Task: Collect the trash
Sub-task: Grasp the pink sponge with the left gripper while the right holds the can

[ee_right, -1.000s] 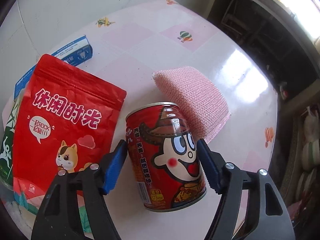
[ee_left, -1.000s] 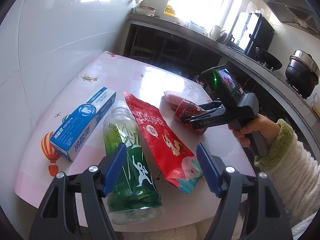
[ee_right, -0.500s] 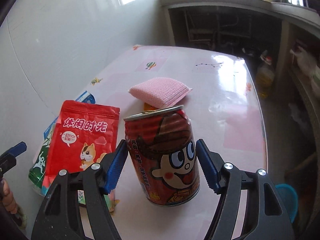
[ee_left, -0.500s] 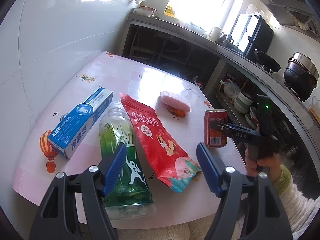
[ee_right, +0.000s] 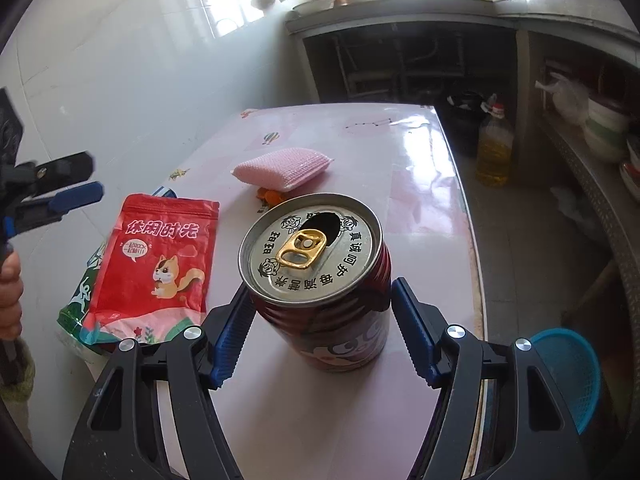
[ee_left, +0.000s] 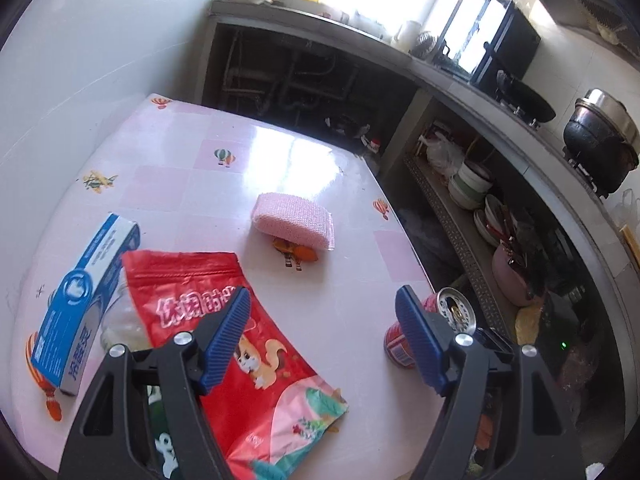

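My right gripper (ee_right: 320,330) is shut on a red drink can (ee_right: 320,264) with an opened silver top, held upright over the table's near right part. The can also shows in the left wrist view (ee_left: 404,340), partly behind my fingers. My left gripper (ee_left: 324,340) is open and empty, above the lower end of a red snack pouch (ee_left: 236,340) lying flat on the pink table (ee_left: 240,168). The pouch (ee_right: 160,260) covers most of a green plastic bottle (ee_right: 76,308). The left gripper also shows at the left edge of the right wrist view (ee_right: 76,184).
A blue toothpaste box (ee_left: 84,300) lies left of the pouch. A pink sponge (ee_left: 294,226) sits mid-table. A blue basket (ee_right: 568,376) stands on the floor right of the table. A yellow oil bottle (ee_right: 494,148) and shelves of dishes (ee_left: 480,200) stand beyond.
My right gripper has lifted the can and brought it back toward the table's near right corner, tilting so its top shows. My left gripper has moved forward and right over the pouch.
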The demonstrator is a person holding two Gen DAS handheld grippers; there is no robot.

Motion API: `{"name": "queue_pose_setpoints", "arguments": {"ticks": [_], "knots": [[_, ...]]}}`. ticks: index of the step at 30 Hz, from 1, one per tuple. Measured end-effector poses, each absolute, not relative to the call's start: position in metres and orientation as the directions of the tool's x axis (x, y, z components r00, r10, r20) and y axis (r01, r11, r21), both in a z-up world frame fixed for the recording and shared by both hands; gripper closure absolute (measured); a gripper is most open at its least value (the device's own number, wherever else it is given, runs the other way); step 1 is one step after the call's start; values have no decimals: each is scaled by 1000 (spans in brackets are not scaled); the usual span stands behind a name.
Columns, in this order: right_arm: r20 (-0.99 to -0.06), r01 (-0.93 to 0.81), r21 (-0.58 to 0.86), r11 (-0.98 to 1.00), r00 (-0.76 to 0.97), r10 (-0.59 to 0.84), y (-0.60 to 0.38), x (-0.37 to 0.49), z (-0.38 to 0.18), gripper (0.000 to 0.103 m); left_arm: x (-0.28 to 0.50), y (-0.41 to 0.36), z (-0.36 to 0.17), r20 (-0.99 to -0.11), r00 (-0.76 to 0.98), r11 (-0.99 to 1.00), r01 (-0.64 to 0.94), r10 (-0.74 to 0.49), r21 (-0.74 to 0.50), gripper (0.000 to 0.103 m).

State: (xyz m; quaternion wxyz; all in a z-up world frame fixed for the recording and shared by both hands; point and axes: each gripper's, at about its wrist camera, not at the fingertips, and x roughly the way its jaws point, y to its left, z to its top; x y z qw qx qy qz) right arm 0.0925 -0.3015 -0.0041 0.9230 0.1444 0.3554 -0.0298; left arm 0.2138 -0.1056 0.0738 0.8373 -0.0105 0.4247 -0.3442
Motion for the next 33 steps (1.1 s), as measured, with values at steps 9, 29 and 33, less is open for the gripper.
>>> {"name": "queue_pose_setpoints", "arguments": {"ticks": [9, 29, 33], "knots": [[-641, 137, 288, 948, 763, 84, -309, 80, -7, 38, 284, -204, 44, -839, 380, 758, 649, -390, -59, 25], [-623, 135, 336, 932, 774, 112, -323, 76, -7, 38, 314, -267, -27, -870, 463, 565, 770, -172, 297, 49], [-625, 139, 333, 933, 773, 108, -323, 78, -6, 38, 321, -263, -19, -879, 426, 591, 773, -212, 232, 54]]}}
